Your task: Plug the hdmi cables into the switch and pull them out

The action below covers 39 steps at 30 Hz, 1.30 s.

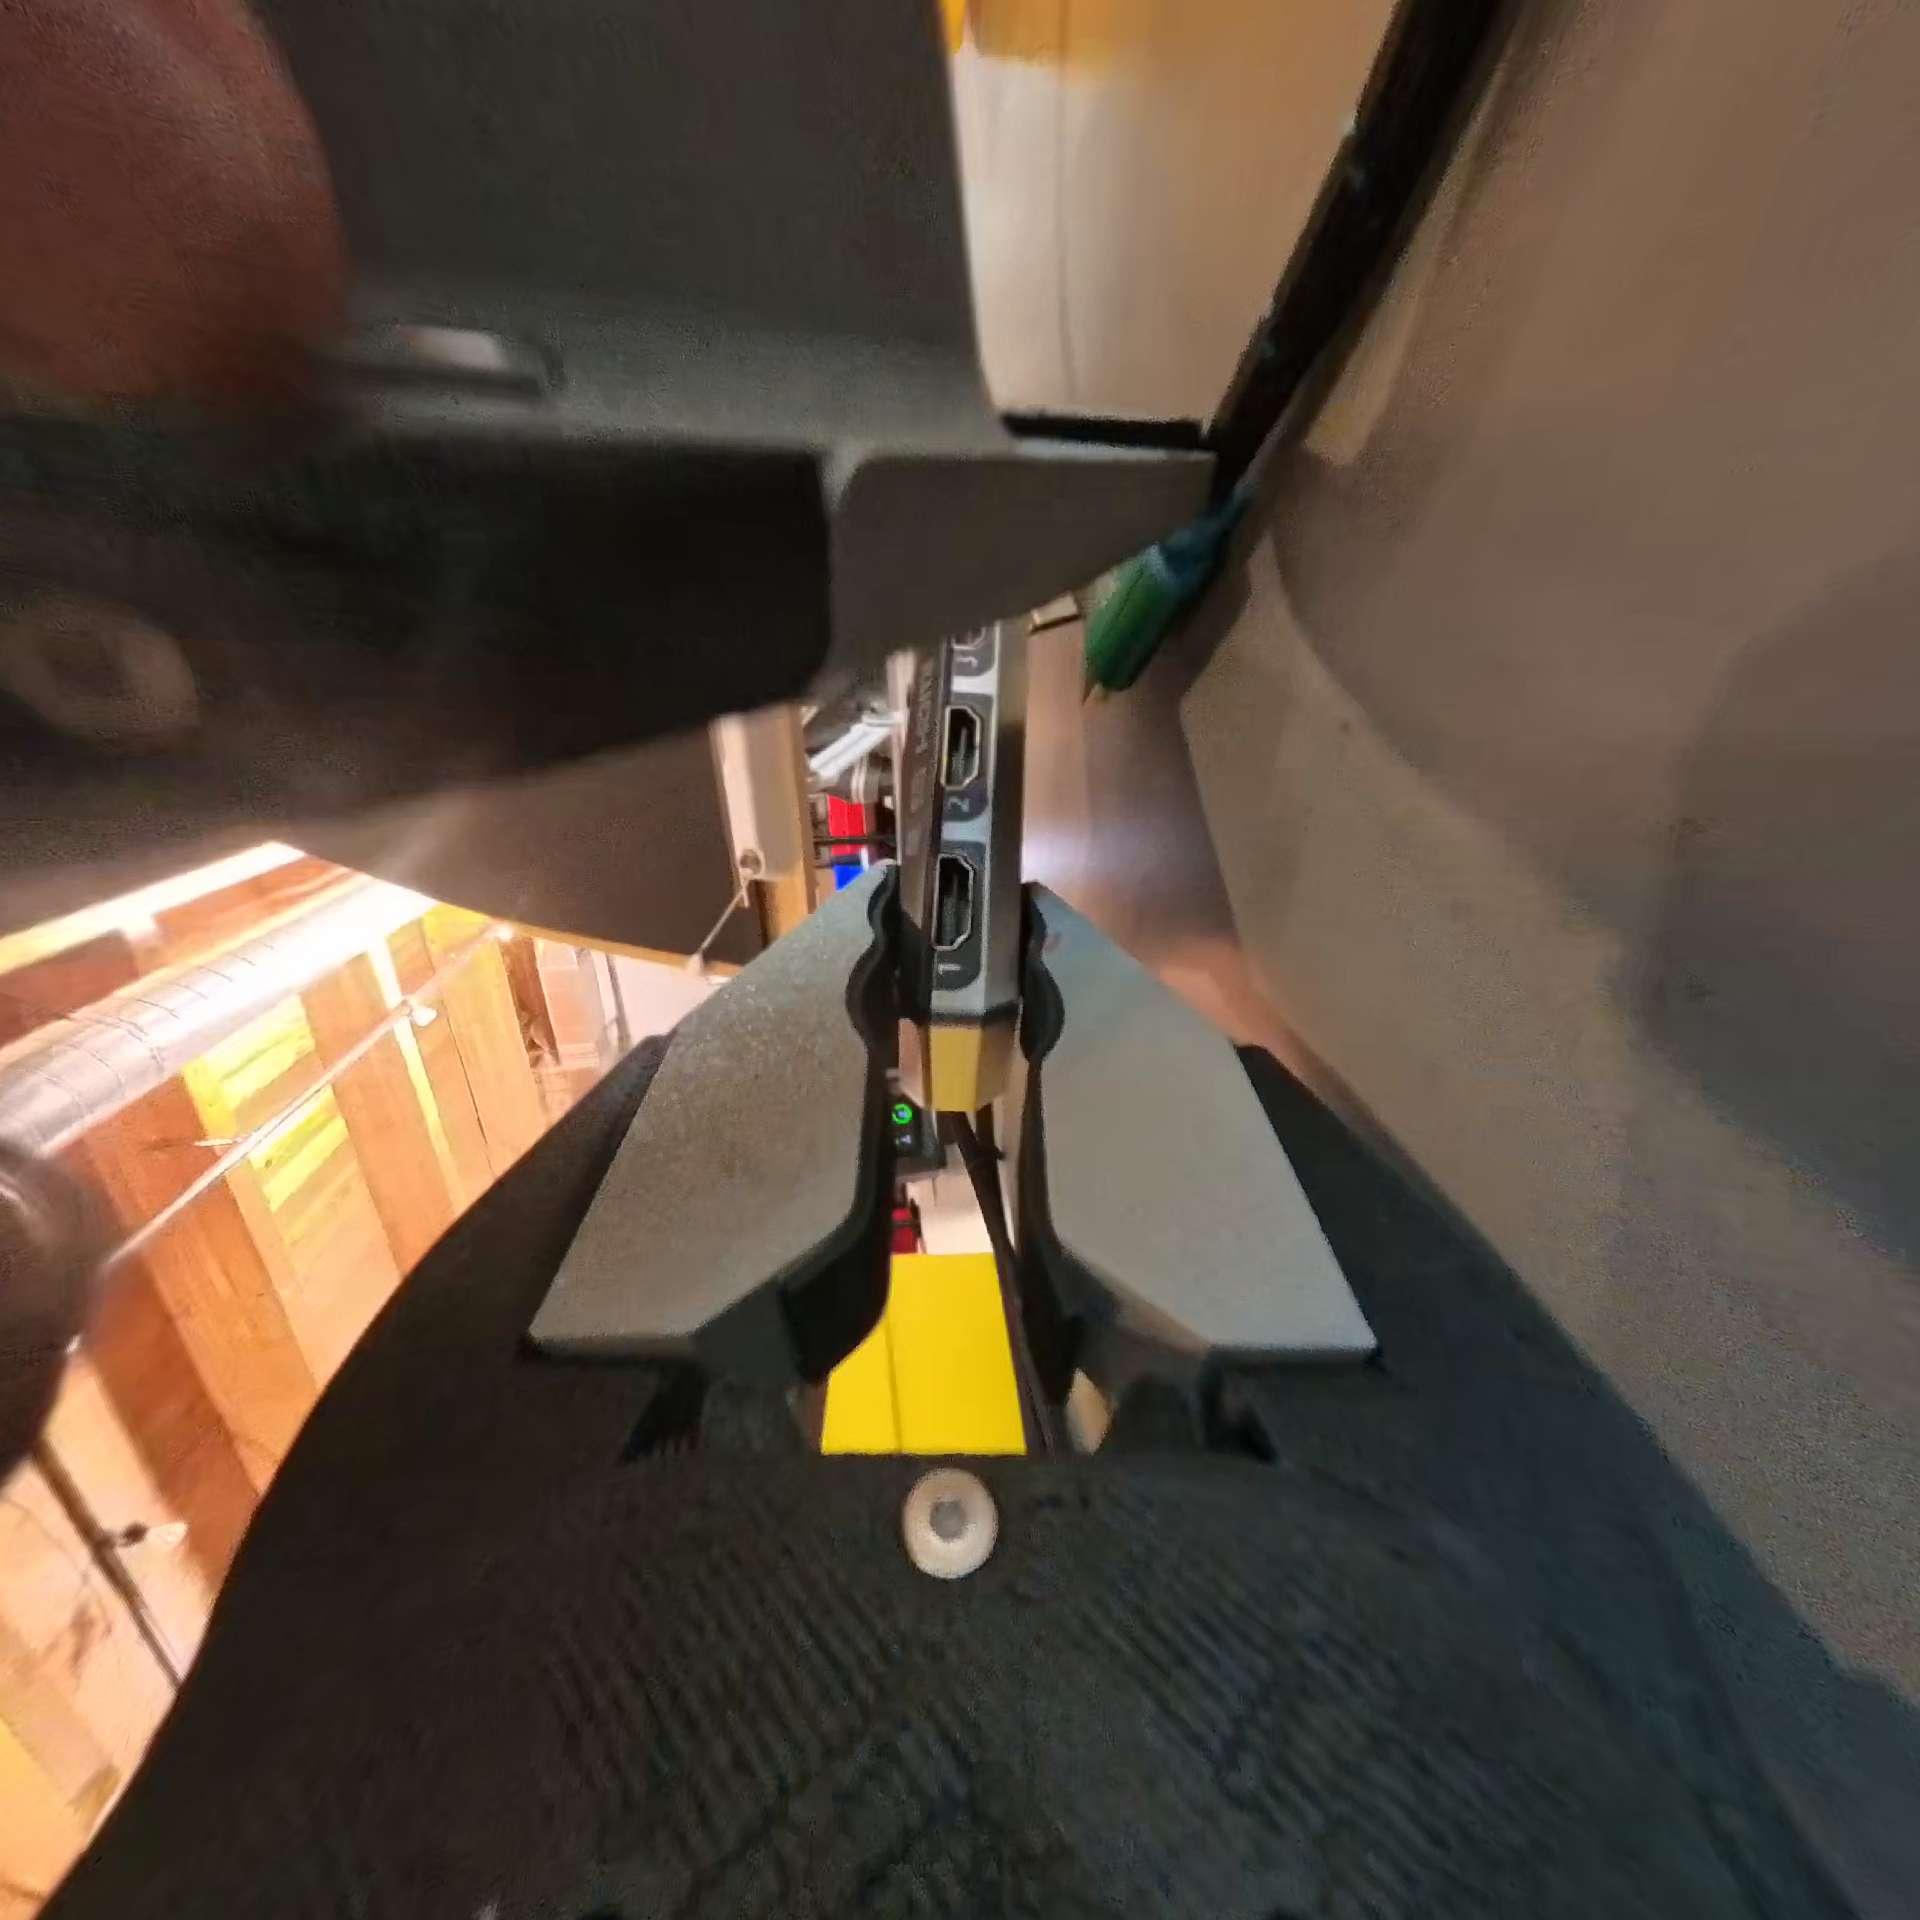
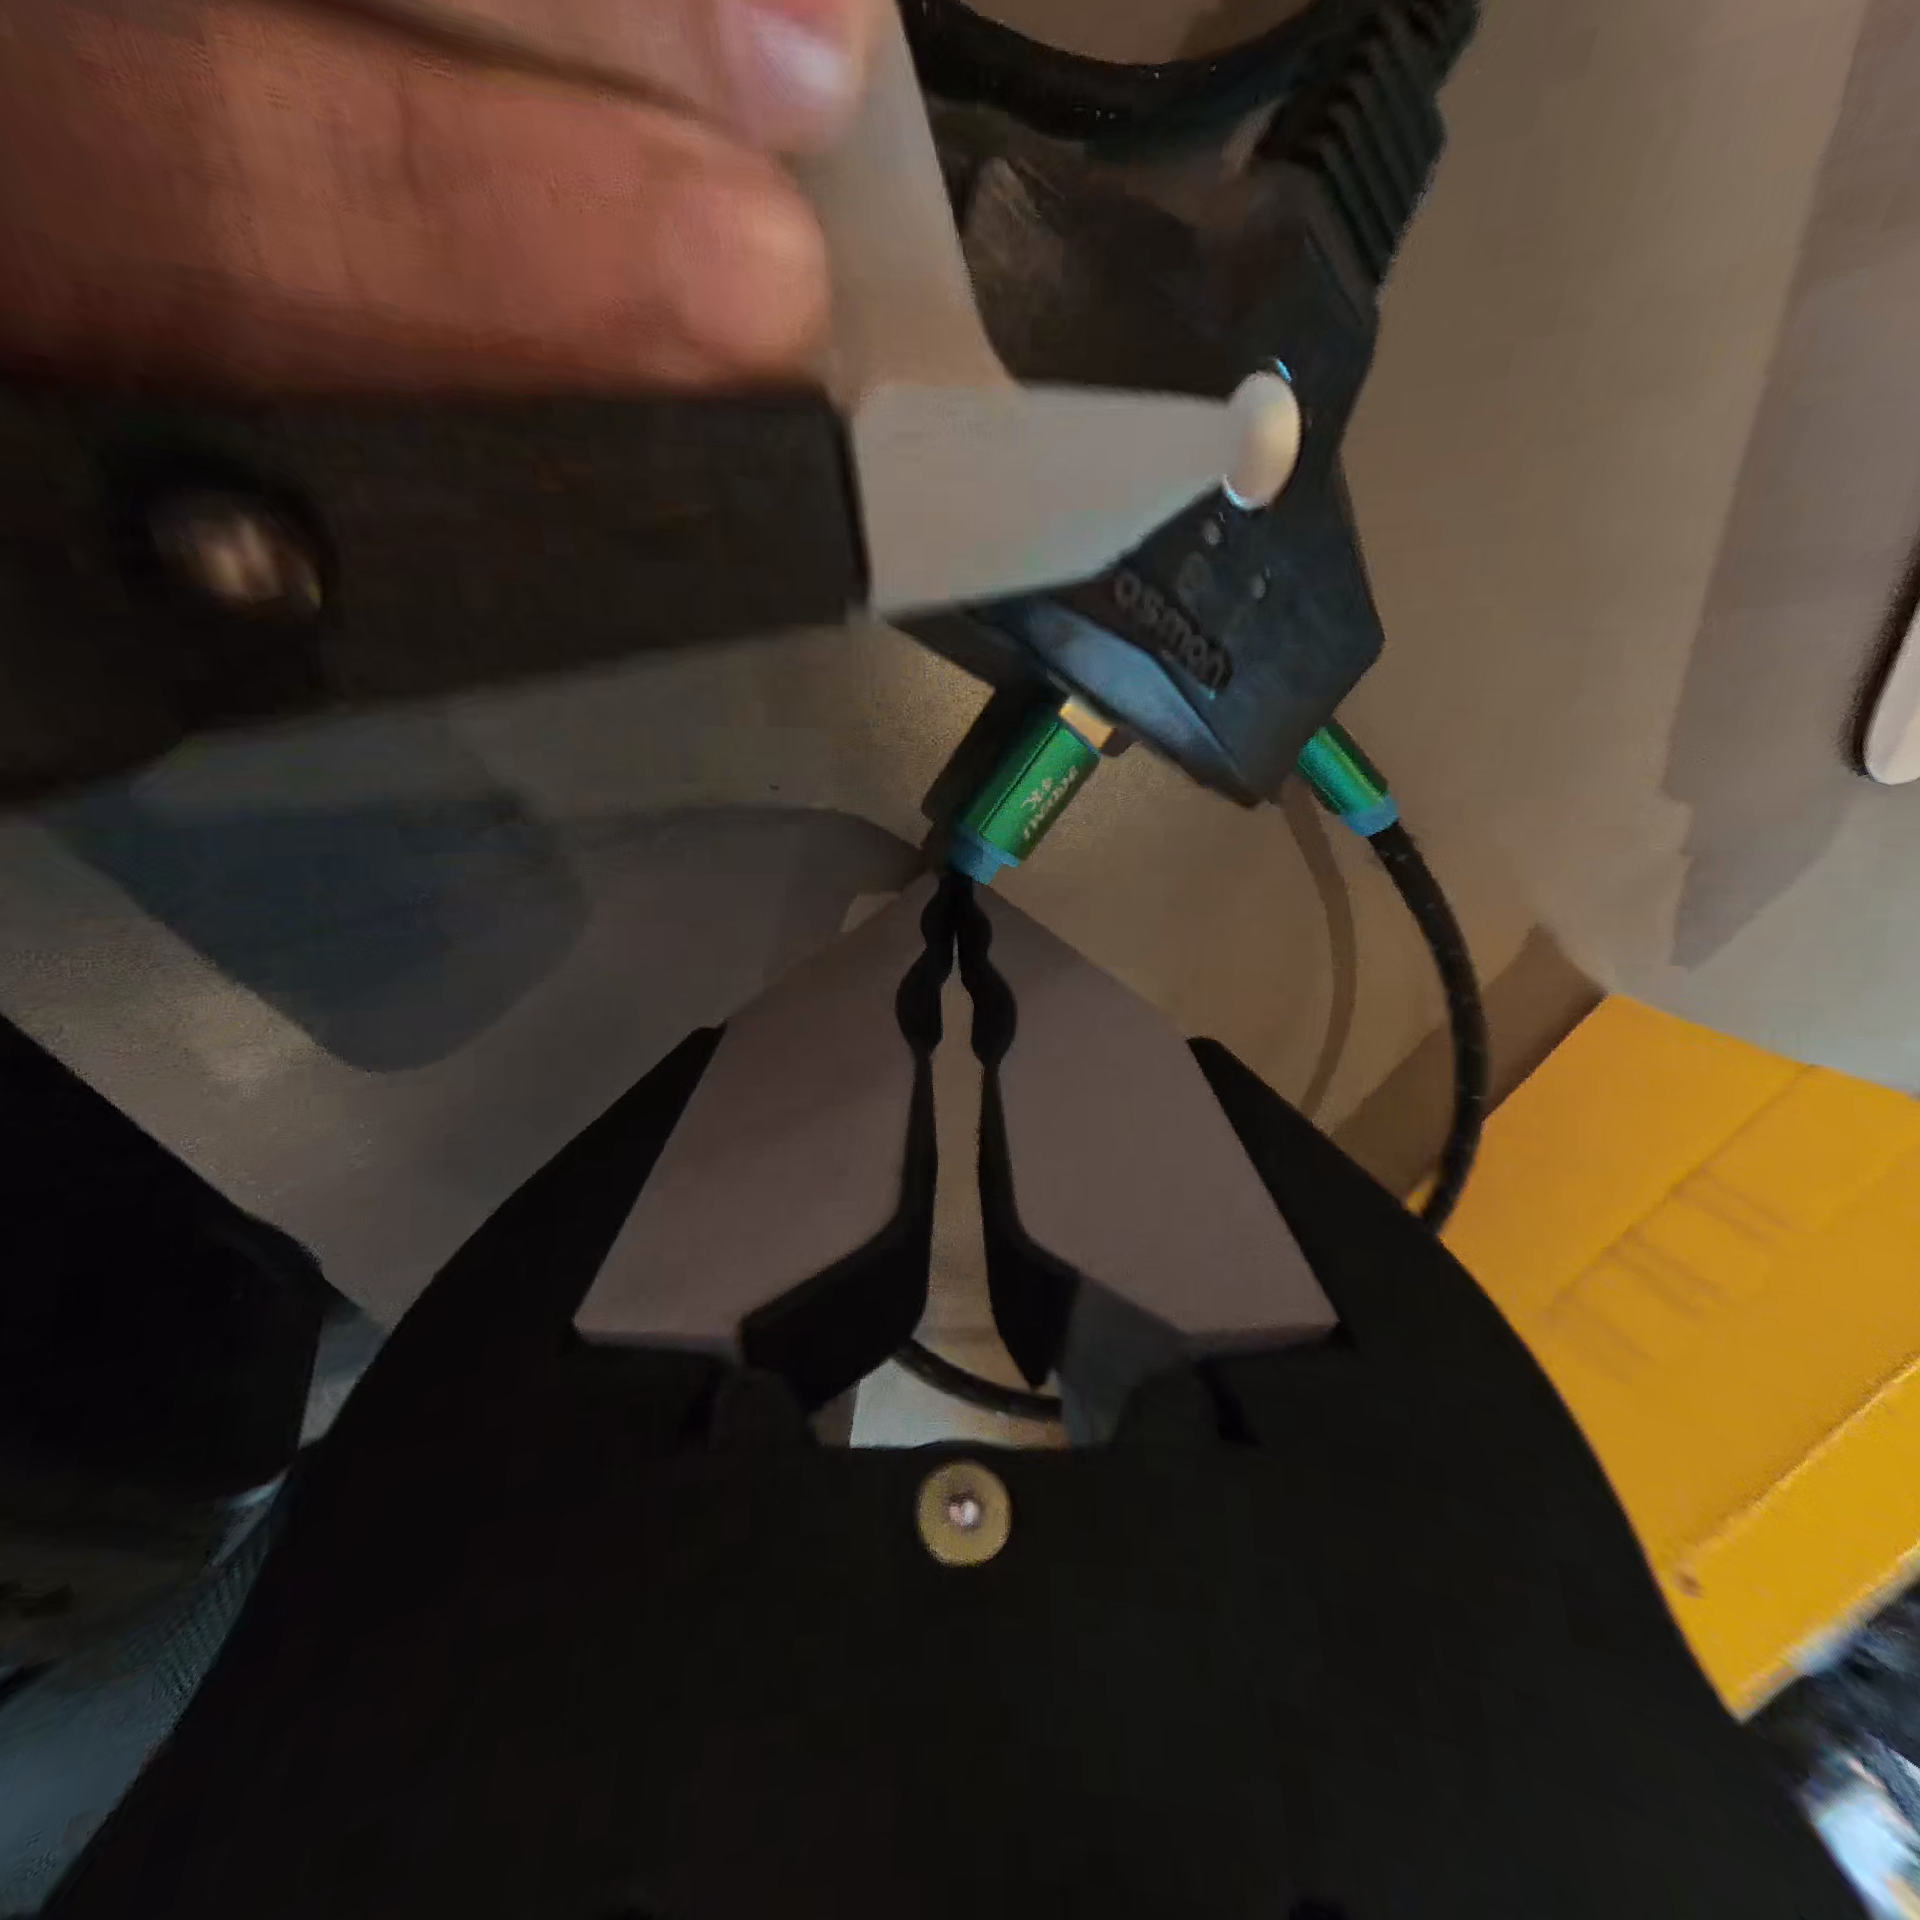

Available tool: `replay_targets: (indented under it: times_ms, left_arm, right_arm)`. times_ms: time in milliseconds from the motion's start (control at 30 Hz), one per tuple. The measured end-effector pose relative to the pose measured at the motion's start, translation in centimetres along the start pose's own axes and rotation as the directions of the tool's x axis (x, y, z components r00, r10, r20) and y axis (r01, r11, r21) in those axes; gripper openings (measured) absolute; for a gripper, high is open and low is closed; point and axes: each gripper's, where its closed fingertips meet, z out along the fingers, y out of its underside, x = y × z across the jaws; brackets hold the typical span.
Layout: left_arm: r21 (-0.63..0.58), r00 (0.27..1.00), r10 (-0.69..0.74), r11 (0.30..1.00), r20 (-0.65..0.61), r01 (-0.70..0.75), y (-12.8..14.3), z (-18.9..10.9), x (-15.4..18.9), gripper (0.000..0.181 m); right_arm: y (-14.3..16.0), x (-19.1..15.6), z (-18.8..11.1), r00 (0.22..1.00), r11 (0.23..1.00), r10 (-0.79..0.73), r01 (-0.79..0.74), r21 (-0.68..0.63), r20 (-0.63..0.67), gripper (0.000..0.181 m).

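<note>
My left gripper (image 1: 961, 935) is shut on the dark HDMI switch (image 1: 961, 790), gripping its lower end edge-on. Two of its ports face the camera and are unplugged. A green plug (image 1: 1143, 613) shows beyond its top end. In the right wrist view the switch (image 2: 1247, 623) hangs from a grey left finger (image 2: 1039, 499). One green HDMI plug (image 2: 1023, 790) sits partly in a port, its metal tip showing. A second green plug (image 2: 1340, 779) is in another port. My right gripper (image 2: 956, 914) is shut, pads together, its tips right at the first plug's blue collar.
A black braided cable (image 2: 1455, 987) curves down from the second plug. A yellow box (image 2: 1662, 1299) lies at the right. A person's hand (image 2: 416, 187) holds the left gripper at top left. The right gripper's blurred body (image 1: 468, 571) fills the upper left of the left wrist view. My hands' fingertips stand some 8 centimetres from each other.
</note>
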Motion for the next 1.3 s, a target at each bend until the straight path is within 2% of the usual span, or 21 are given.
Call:
replay_targets:
  times_ms: [100,167,267,333,400,467,533,733,800,933,1067,1167,1300]
  left_arm:
    - [-0.023,0.999,-0.018,1.0,-0.041,0.018,0.7,0.3,0.6,0.019]
    - [-0.031,0.999,-0.017,0.999,-0.041,0.016,0.8,0.4,0.6,0.019]
    - [-0.029,0.999,-0.019,0.999,-0.043,0.017,0.8,0.4,0.6,0.019]
    - [-0.027,0.999,-0.018,0.999,-0.042,0.017,0.8,0.4,0.6,0.019]
    - [-0.025,0.999,-0.021,0.999,-0.038,0.02,0.8,0.4,0.5,0.019]
    - [-0.023,0.999,-0.032,0.999,-0.033,0.031,0.8,0.4,0.4,0.019]
    - [-0.022,0.999,-0.031,0.999,-0.027,0.031,0.8,0.3,0.3,0.019]
    - [-0.024,0.999,-0.026,0.999,-0.029,0.025,0.9,0.4,0.4,0.018]
    - [-0.023,0.999,-0.027,0.999,-0.032,0.026,0.9,0.4,0.4,0.018]
    - [-0.022,0.999,-0.025,0.999,-0.034,0.024,0.9,0.5,0.5,0.018]
    - [-0.024,0.999,-0.039,0.999,-0.035,0.038,1.0,0.5,0.4,0.019]
    - [-0.024,0.999,-0.035,0.999,-0.031,0.035,1.1,0.5,0.4,0.019]
    - [-0.022,0.999,-0.038,0.999,-0.019,0.038,1.1,0.4,0.1,0.018]
  right_arm:
    - [0.5,-0.4,-0.3,0.985,0.98,0.123,-0.139,0.139,0.119,0.002]
    - [1.2,-0.5,-0.4,0.949,0.943,0.226,-0.27,0.193,0.221,0.019]
    - [1.5,-0.6,-0.4,0.858,0.841,0.352,-0.466,0.276,0.375,0.034]
    - [1.7,0.0,-0.5,0.803,0.752,0.422,-0.569,0.331,0.422,0.038]
    - [1.7,0.6,-0.6,0.759,0.671,0.462,-0.637,0.379,0.459,0.036]
    - [1.5,0.7,-0.4,0.729,0.622,0.466,-0.673,0.4,0.501,0.047]
    - [1.1,0.9,-0.4,0.717,0.587,0.473,-0.69,0.423,0.512,0.047]
    - [0.0,1.0,0.1,0.78,0.604,0.469,-0.626,0.493,0.415,0.042]
    - [-0.3,1.2,0.2,0.773,0.598,0.476,-0.634,0.49,0.42,0.038]
    - [-0.8,0.8,0.3,0.753,0.596,0.448,-0.653,0.467,0.482,0.018]
    - [-0.7,0.4,0.1,0.771,0.613,0.419,-0.629,0.477,0.479,0.017]
    - [-0.6,0.2,-0.3,0.85,0.656,0.371,-0.524,0.542,0.373,0.017]
    - [-0.1,0.3,-0.5,0.946,0.745,0.284,-0.319,0.585,0.154,0.017]
